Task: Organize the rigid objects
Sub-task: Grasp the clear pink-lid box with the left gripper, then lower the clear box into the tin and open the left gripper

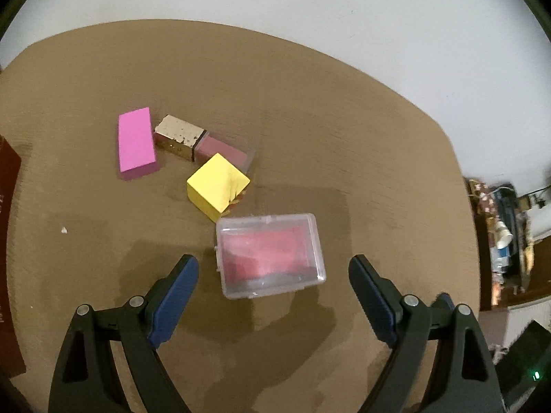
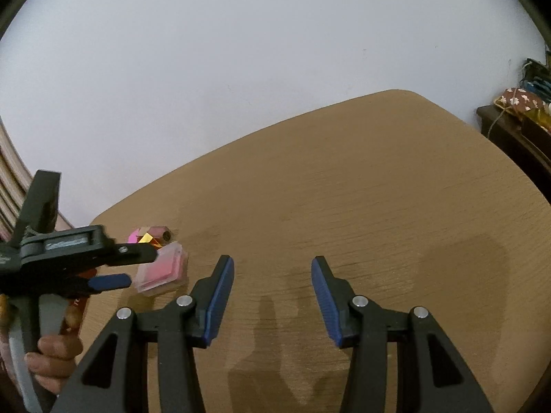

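a clear lidded box [image 1: 270,254] with pink contents sits between the left gripper [image 1: 273,268]'s wide fingers; the right gripper [image 2: 272,268] gapes empty, blocks partly hidden.

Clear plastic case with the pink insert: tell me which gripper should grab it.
Left. The left gripper is open with the clear plastic case lying between its fingers. The right gripper, also open, faces bare table, the case off to its left.
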{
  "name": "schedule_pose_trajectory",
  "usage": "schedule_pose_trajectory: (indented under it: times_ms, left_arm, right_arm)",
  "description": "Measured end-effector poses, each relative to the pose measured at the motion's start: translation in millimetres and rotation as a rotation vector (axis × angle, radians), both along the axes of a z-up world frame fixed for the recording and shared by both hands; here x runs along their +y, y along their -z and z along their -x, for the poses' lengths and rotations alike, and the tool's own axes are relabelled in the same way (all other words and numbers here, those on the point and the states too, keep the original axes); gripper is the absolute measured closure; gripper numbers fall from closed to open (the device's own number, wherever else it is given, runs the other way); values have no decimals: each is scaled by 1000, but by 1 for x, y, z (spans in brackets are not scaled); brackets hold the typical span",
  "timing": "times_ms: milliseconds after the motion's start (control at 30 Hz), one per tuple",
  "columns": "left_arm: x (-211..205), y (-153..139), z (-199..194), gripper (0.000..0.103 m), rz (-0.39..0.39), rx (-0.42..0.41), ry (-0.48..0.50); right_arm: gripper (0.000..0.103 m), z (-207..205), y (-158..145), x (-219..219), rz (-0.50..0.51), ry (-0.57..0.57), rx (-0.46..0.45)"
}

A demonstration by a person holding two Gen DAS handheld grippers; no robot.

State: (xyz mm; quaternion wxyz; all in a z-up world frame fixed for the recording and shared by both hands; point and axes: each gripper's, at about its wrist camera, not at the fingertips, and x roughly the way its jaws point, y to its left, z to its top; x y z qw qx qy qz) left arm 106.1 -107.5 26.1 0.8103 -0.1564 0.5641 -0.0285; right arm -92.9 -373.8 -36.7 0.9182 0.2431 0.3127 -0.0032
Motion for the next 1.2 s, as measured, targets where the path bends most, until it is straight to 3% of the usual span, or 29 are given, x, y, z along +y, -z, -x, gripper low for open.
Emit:
schedule_pose_trajectory:
  times_ms: [267, 400, 500, 767, 1000, 1100, 1200]
  left_arm:
    - [-11, 17, -11, 17, -59, 48, -28]
    - [-21, 21, -13, 32, -143, 52, -5]
    - [-30, 20, -10, 33, -178, 33, 43]
    - [-17, 0, 33, 33, -112, 21, 79]
    - [63, -61, 109, 33, -70, -41, 18]
    - [123, -88, 128, 33, -114, -62, -25]
    - [185, -100, 150, 33, -179, -33, -61]
  right_arm:
    - [55, -3, 1, 1, -1, -22, -8]
    - [55, -3, 2, 0, -6, -22, -8]
    - [55, -3, 2, 0, -3, -19, -7]
    - [55, -8, 6, -7, -23, 3, 22]
    - [55, -11, 7, -1, 10, 5, 46]
    - [55, -14, 8, 2, 25, 5, 65]
    - [55, -18, 11, 2, 20, -4, 90]
